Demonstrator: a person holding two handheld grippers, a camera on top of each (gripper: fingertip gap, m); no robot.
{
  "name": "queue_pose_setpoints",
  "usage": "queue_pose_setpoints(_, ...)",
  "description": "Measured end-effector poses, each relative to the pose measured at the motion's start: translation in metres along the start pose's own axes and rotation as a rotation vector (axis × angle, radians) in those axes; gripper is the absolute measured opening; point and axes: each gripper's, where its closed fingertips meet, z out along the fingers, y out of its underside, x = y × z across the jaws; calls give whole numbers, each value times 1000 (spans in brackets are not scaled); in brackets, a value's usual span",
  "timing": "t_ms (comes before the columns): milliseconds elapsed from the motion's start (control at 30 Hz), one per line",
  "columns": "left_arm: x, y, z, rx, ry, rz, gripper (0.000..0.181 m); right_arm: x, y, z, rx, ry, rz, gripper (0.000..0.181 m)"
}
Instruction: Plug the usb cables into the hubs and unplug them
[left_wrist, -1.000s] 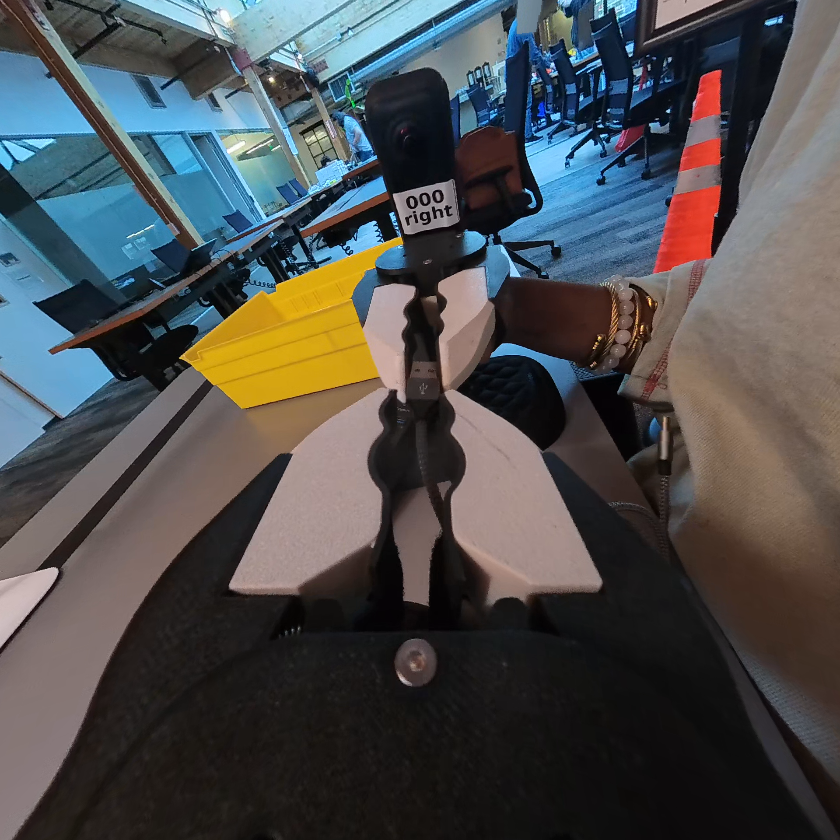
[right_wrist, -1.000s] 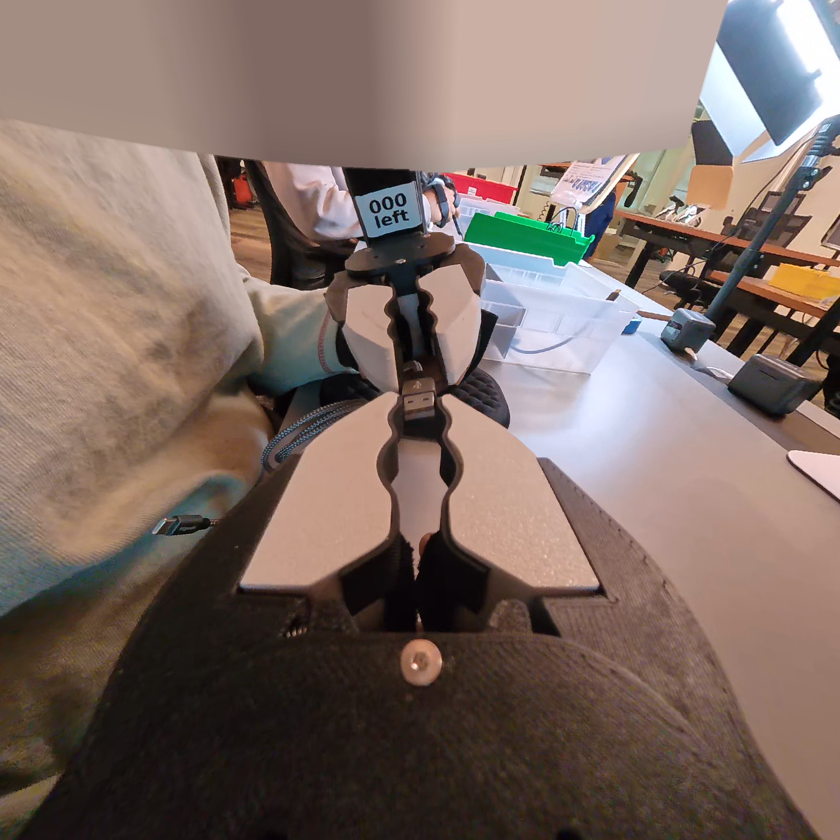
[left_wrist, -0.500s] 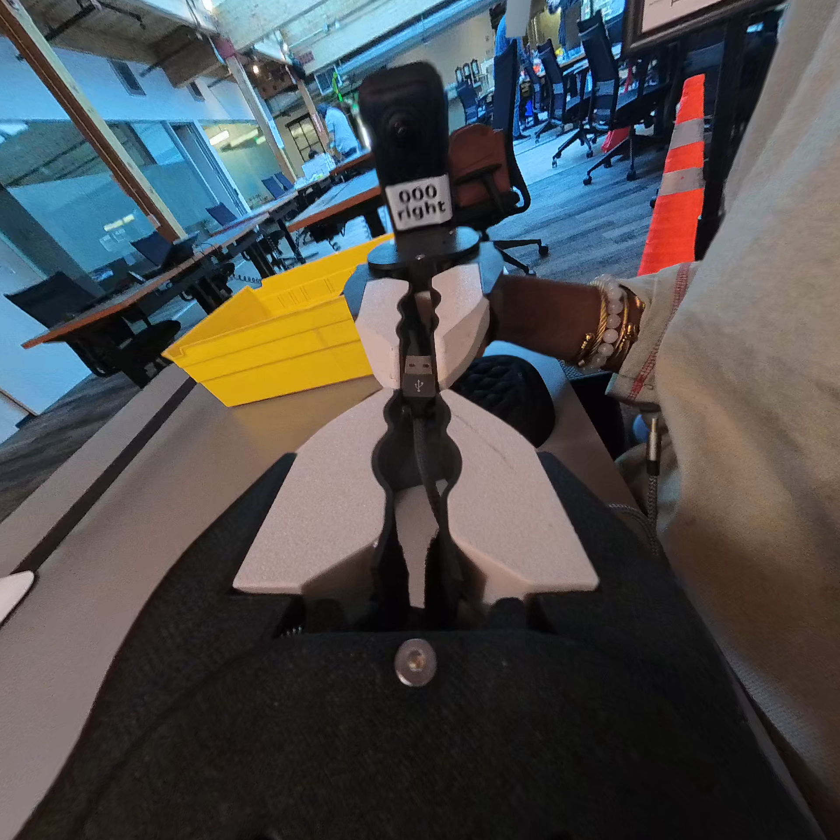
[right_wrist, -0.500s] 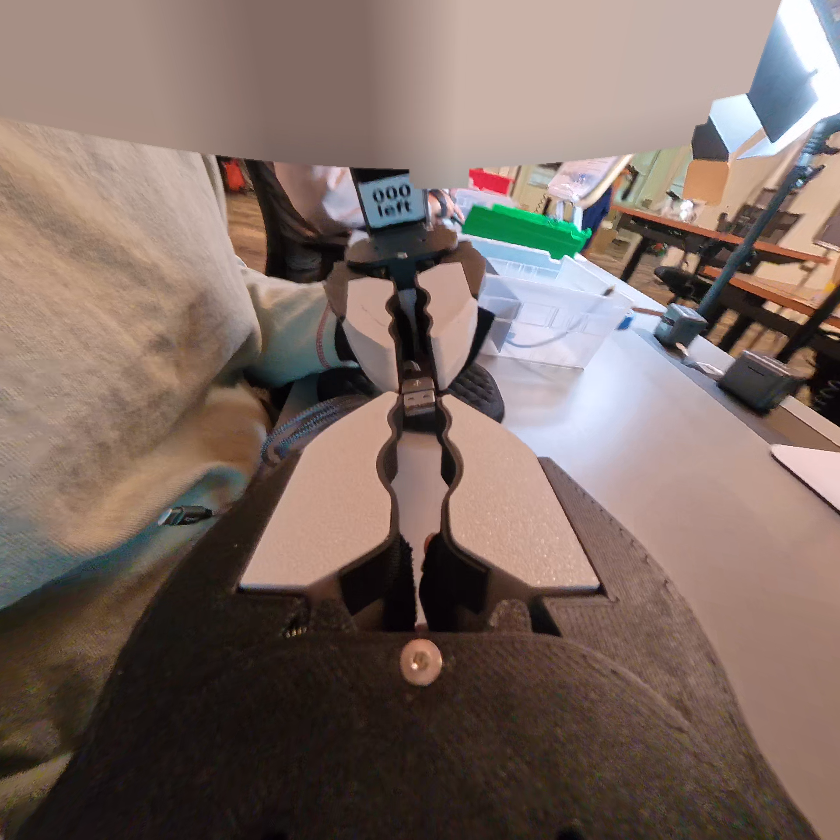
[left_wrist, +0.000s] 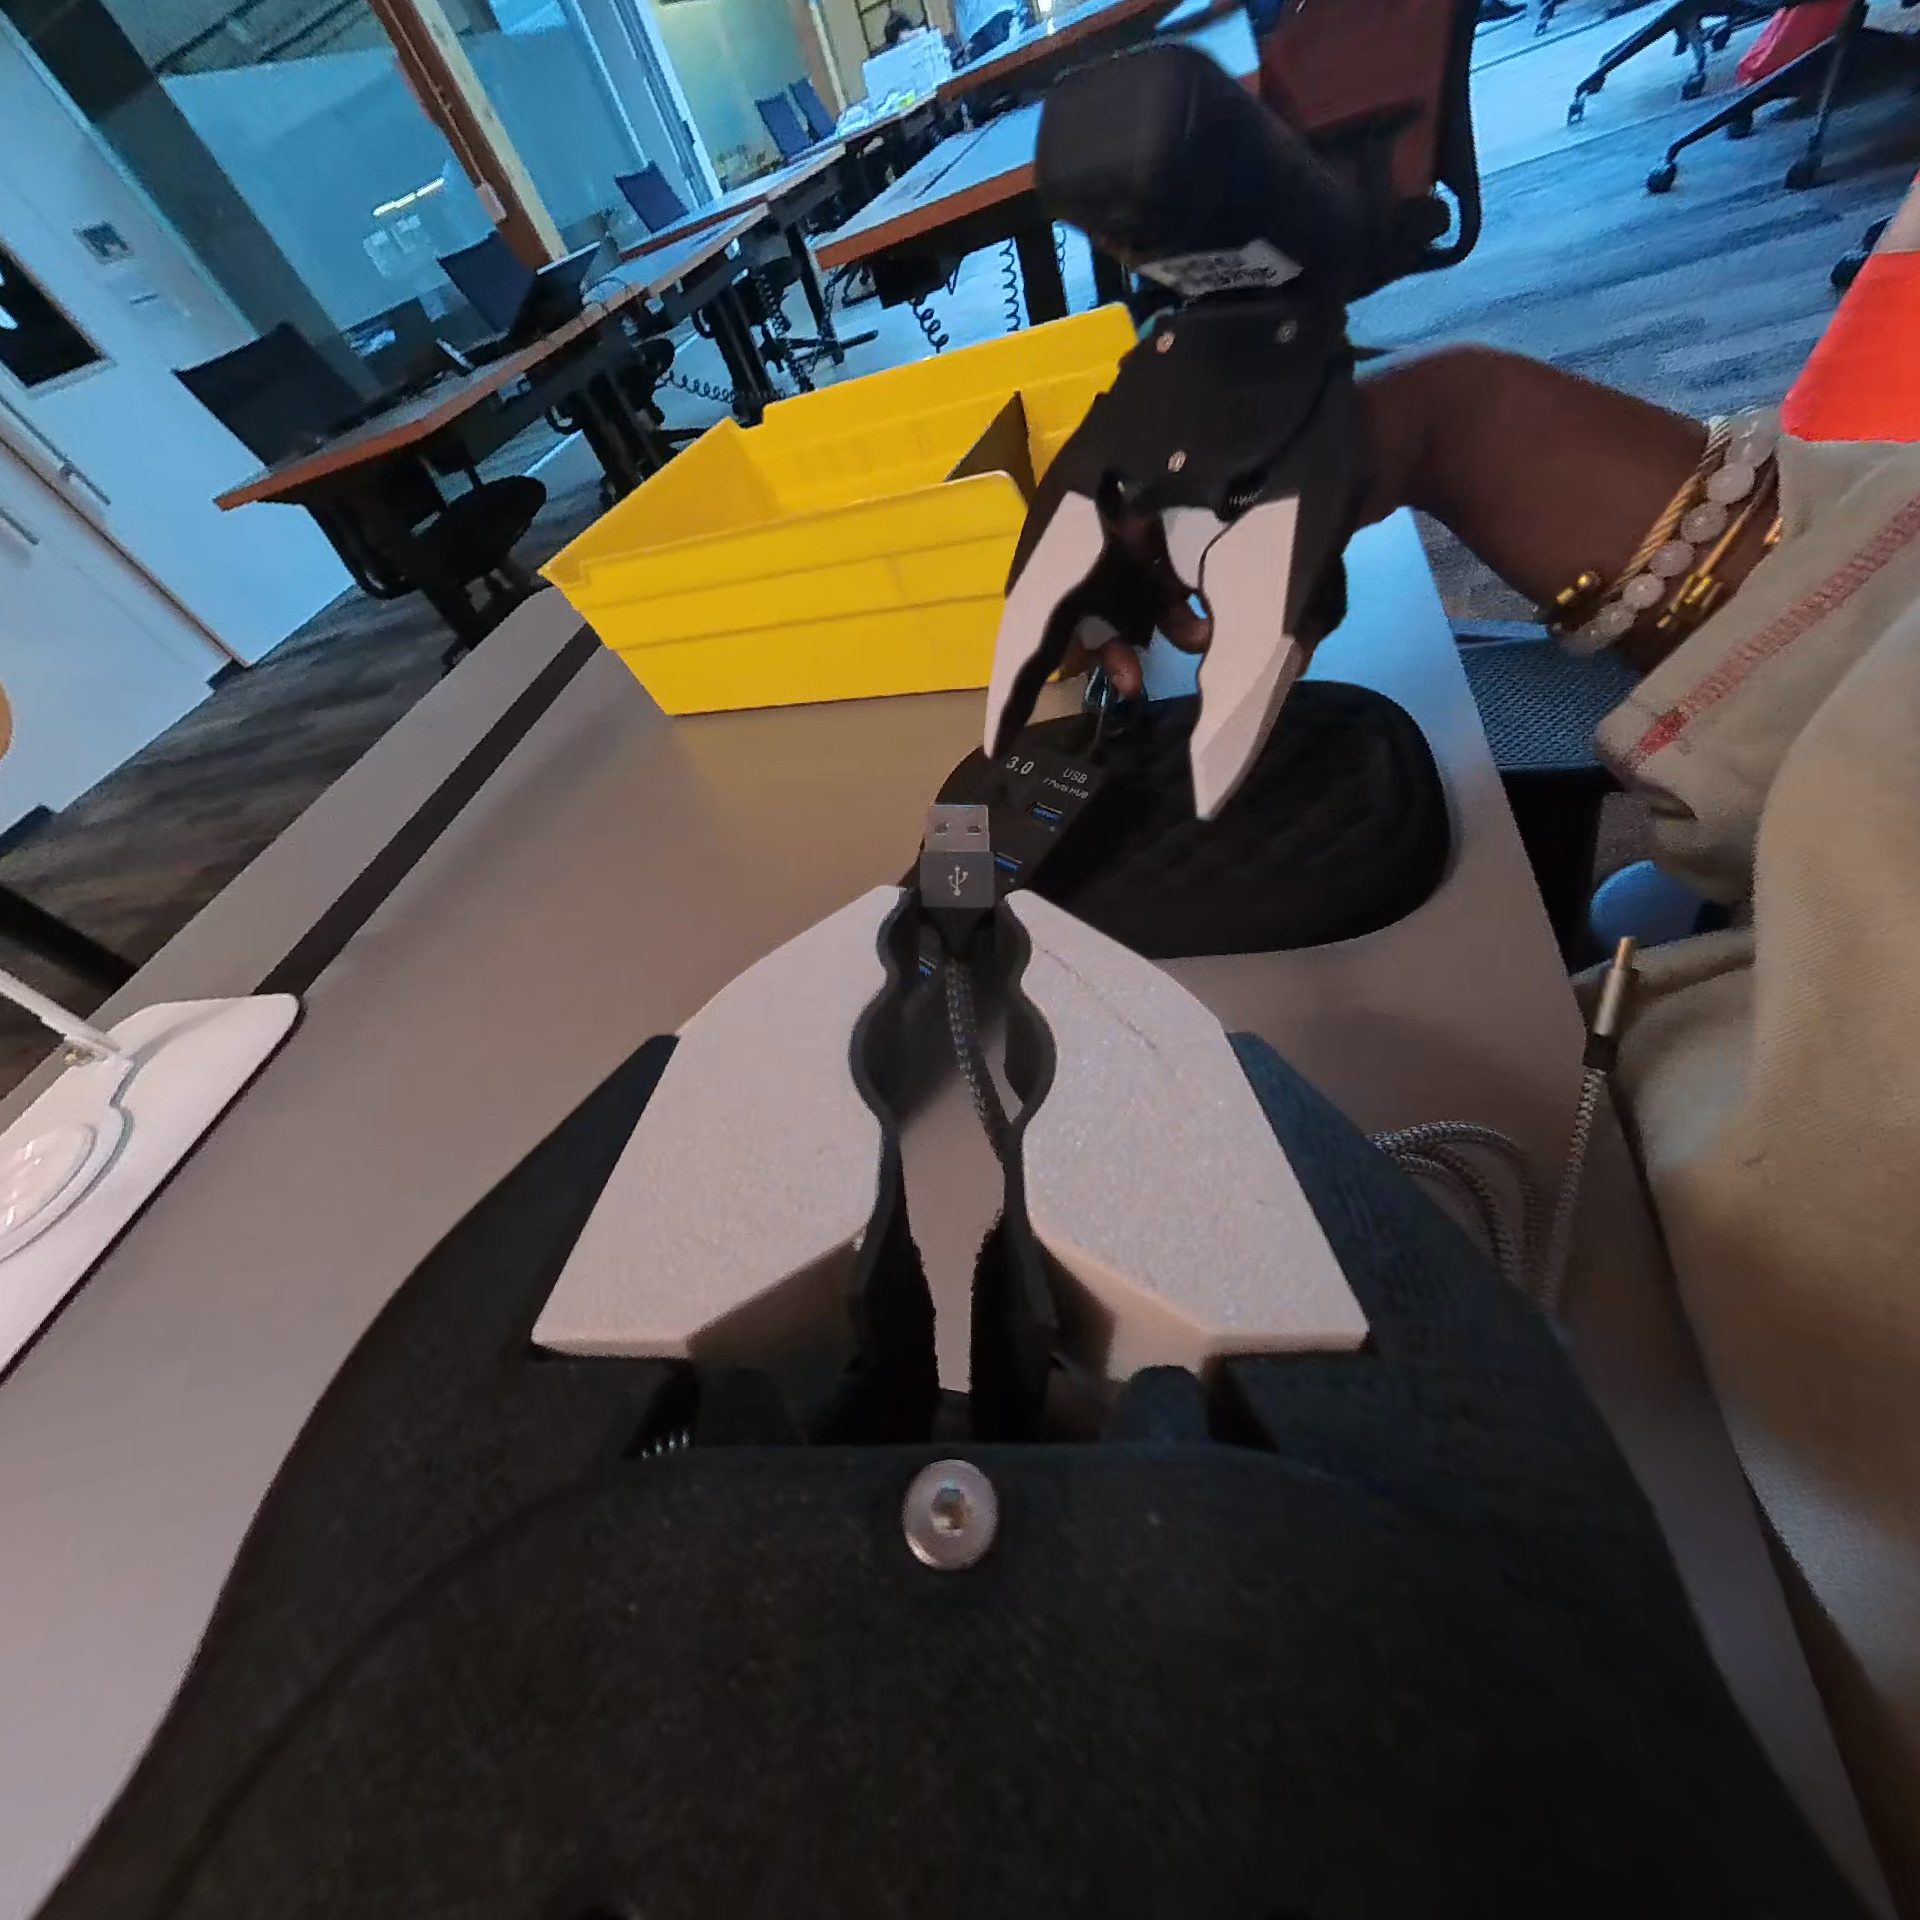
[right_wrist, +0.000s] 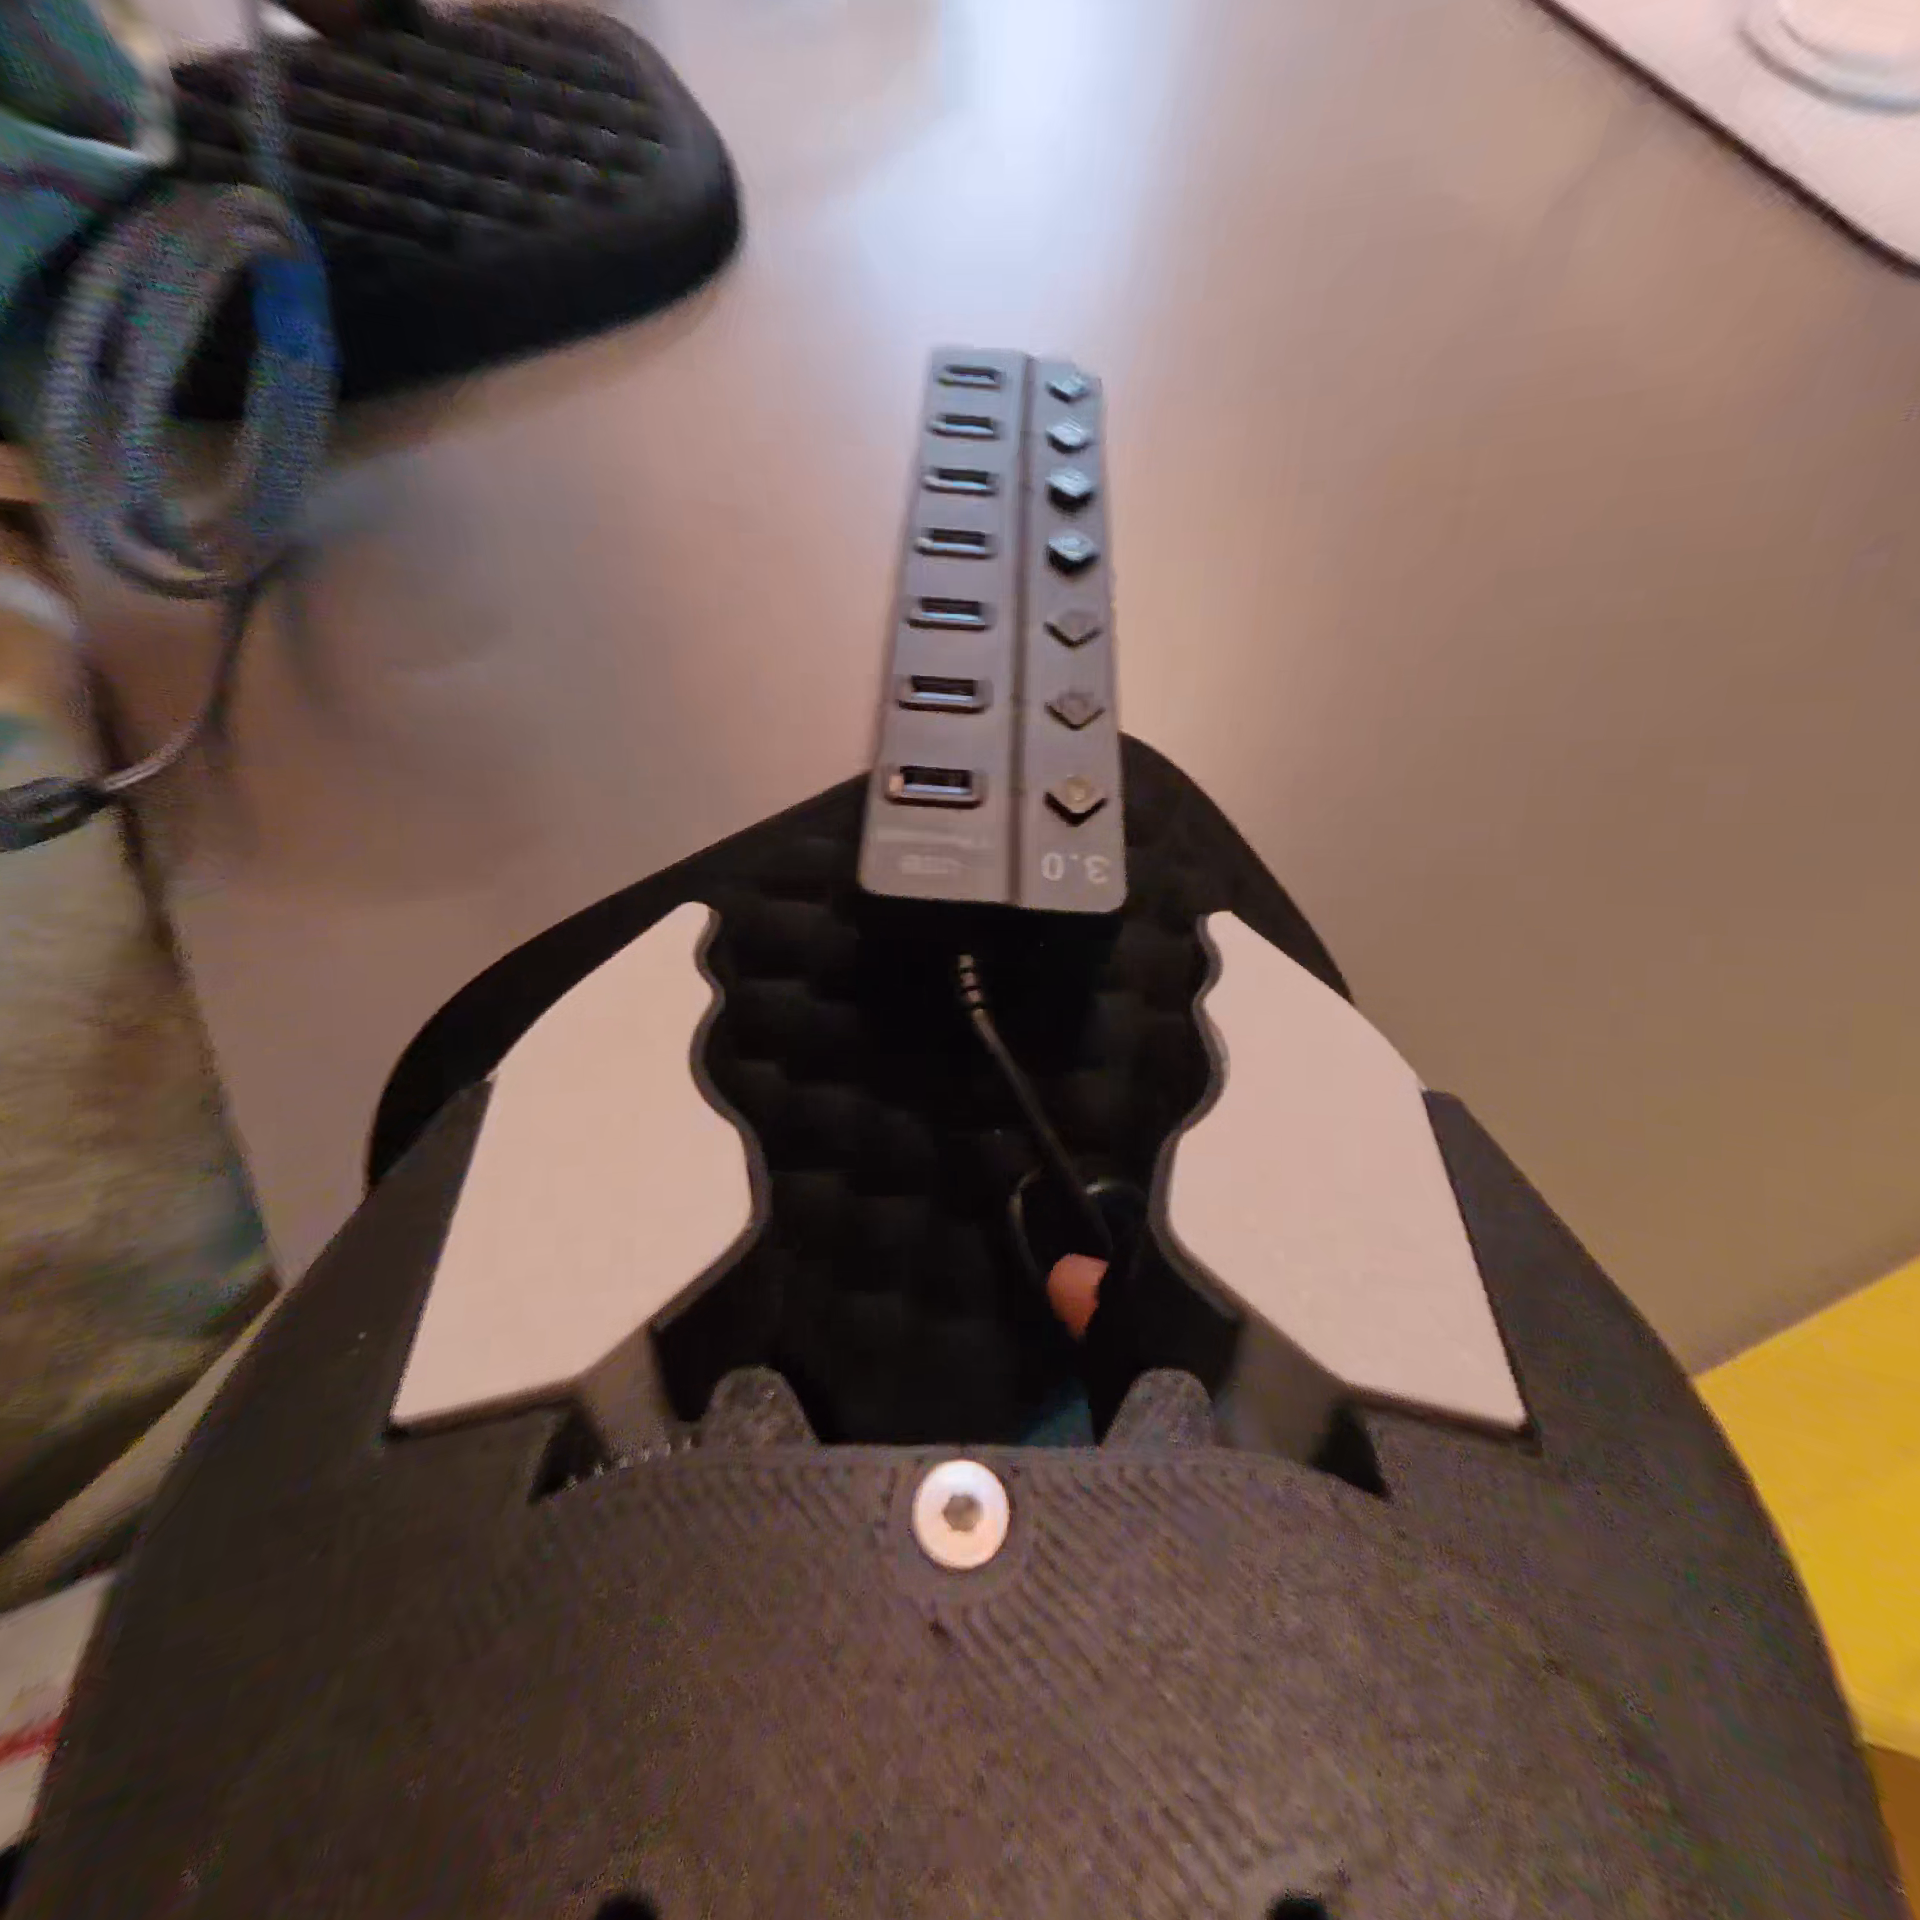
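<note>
My left gripper (left_wrist: 956, 906) is shut on the USB-A plug (left_wrist: 957, 854) of a grey braided cable (left_wrist: 971, 1049), and the plug sticks out past the fingertips. A long black USB hub (right_wrist: 997, 623) with several ports lies on the grey table (right_wrist: 1455, 623), its near end on a black pad (right_wrist: 831, 1039). My right gripper (right_wrist: 956, 920) is open and empty just above that end. In the left wrist view the right gripper (left_wrist: 1132, 748) hangs open over the hub (left_wrist: 1039, 795), just beyond the plug.
A yellow bin (left_wrist: 831, 582) stands behind the hub, and its corner shows in the right wrist view (right_wrist: 1818, 1455). A second black pad (right_wrist: 468, 177) and the coiled braided cable (right_wrist: 156, 416) lie beyond the hub. A white base (left_wrist: 114, 1091) sits at the left edge. The person's sleeve (left_wrist: 1787, 1039) is on the right. One gripper's finger ends stand about 15 centimeters off the other's.
The right gripper has let go of the plug, opened and swung down over the hub. The left gripper keeps the plug and now points down towards the hub.
</note>
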Motion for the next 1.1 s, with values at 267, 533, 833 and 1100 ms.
queue_pose_setpoints(267,0,13,2,-117,61,-22,14,10,-6,11,-122,112,-145,51)
queue_pose_setpoints(533,-1,17,11,-274,-66,222,14,-5,-75,-10,-135,323,-602,50)
queue_pose_setpoints(833,11,9,24,-309,39,275,14,-30,-89,-6,-199,254,-792,50)
queue_pose_setpoints(1100,11,10,25,-367,26,409,14,-32,-88,-2,-212,235,-815,50)
